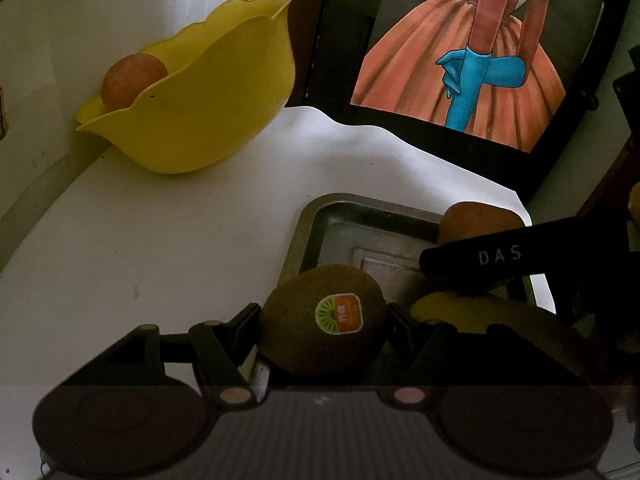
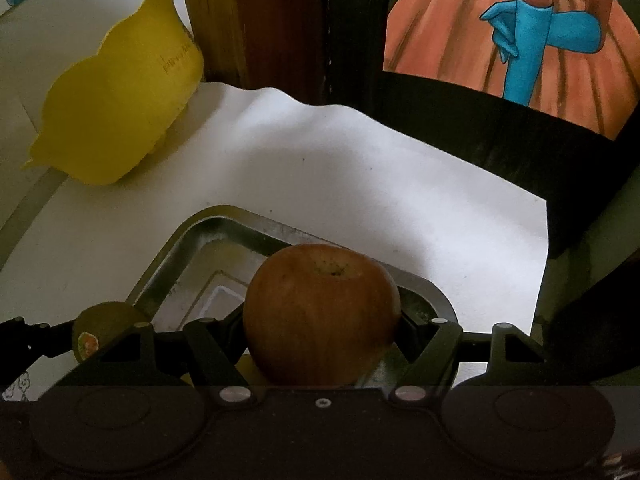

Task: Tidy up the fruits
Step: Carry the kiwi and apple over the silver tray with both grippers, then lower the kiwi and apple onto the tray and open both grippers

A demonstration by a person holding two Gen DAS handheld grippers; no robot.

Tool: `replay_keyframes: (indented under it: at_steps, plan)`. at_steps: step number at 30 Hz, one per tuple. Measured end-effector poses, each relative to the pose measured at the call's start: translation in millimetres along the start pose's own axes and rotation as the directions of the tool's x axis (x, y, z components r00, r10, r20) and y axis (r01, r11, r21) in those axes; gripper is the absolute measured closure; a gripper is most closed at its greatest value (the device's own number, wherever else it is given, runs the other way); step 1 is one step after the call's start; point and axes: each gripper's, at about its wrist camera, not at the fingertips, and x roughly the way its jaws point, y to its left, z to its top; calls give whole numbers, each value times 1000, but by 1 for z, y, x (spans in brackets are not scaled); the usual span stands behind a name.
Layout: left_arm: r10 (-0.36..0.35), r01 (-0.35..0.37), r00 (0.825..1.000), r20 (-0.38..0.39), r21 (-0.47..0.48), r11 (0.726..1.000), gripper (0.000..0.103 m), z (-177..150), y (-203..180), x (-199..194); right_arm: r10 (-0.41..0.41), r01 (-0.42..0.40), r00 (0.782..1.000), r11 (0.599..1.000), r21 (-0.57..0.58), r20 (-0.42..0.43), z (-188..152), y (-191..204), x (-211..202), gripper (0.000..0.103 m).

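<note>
My left gripper (image 1: pixel 322 322) is shut on a brown kiwi (image 1: pixel 324 318) with a green and orange sticker, at the near left corner of a metal tray (image 1: pixel 344 224). My right gripper (image 2: pixel 322 320) is shut on a reddish apple (image 2: pixel 320 312) over the same metal tray (image 2: pixel 180 248). In the left wrist view the right gripper's black finger (image 1: pixel 480 258) marked DAS crosses the tray, with the apple (image 1: pixel 478 220) behind it and a yellow fruit (image 1: pixel 472 310) below it. A yellow bowl (image 1: pixel 200 92) at the far left holds an orange fruit (image 1: pixel 134 80).
White paper (image 2: pixel 320 160) covers the table under the tray and bowl. A framed painting of an orange skirt and blue glove (image 1: pixel 472 56) leans at the back right. A wooden post (image 2: pixel 240 20) stands behind the yellow bowl (image 2: pixel 116 112). The kiwi (image 2: pixel 104 328) shows at left.
</note>
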Motion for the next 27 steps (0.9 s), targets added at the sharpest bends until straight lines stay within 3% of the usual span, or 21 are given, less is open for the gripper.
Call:
replay_keyframes:
  at_steps: [17,27]
  plan:
    - [17,-17,1000,-15,0,1000,31,2,-5,2,50,-50,998,999,-9,-35,1,-1,4,28]
    - [27,-27,999,19,-9,1000,23,-2,-7,-10,67,-68,998,998,6,21,-11,-2,-15,21]
